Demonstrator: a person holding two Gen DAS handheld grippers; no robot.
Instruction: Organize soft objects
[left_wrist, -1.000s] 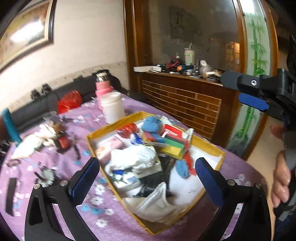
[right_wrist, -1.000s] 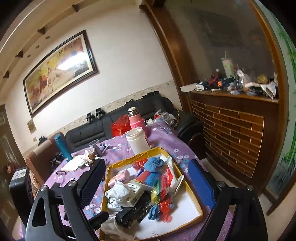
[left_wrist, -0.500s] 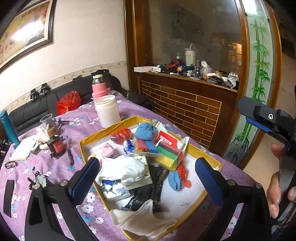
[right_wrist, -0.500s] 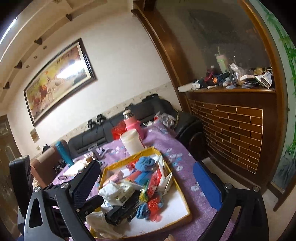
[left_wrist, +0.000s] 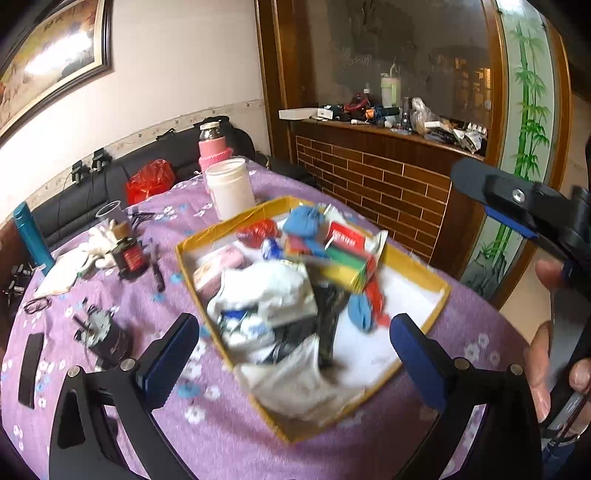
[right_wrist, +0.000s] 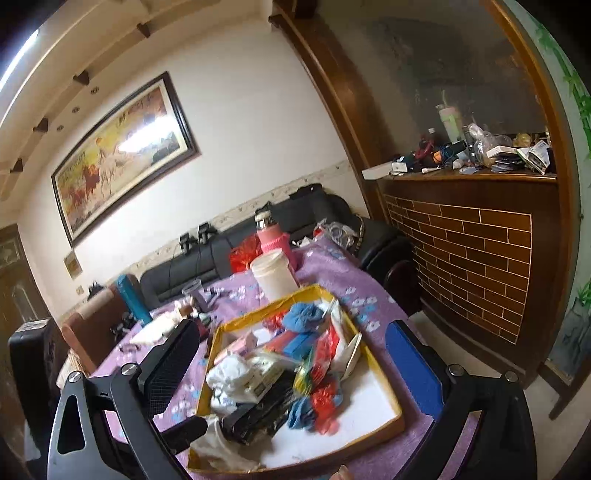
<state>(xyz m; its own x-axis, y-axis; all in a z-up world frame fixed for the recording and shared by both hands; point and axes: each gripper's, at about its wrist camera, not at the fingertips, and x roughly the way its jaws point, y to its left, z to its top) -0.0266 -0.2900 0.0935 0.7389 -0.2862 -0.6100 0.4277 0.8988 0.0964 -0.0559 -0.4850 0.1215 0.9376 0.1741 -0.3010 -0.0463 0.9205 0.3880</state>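
Both claws spread, empty, above yellow-rimmed tray (left_wrist: 441, 301) of soft objects (left_wrist: 266, 291)

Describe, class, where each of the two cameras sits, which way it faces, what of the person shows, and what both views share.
Left wrist: on the left hand-held gripper, open, facing the yellow tray on the purple table; the right hand-held gripper and the person's hand show at right.
Right wrist: on the right hand-held gripper, open, facing the same tray from higher; fingers only.
Shared: tray, white jar, pink bottle.
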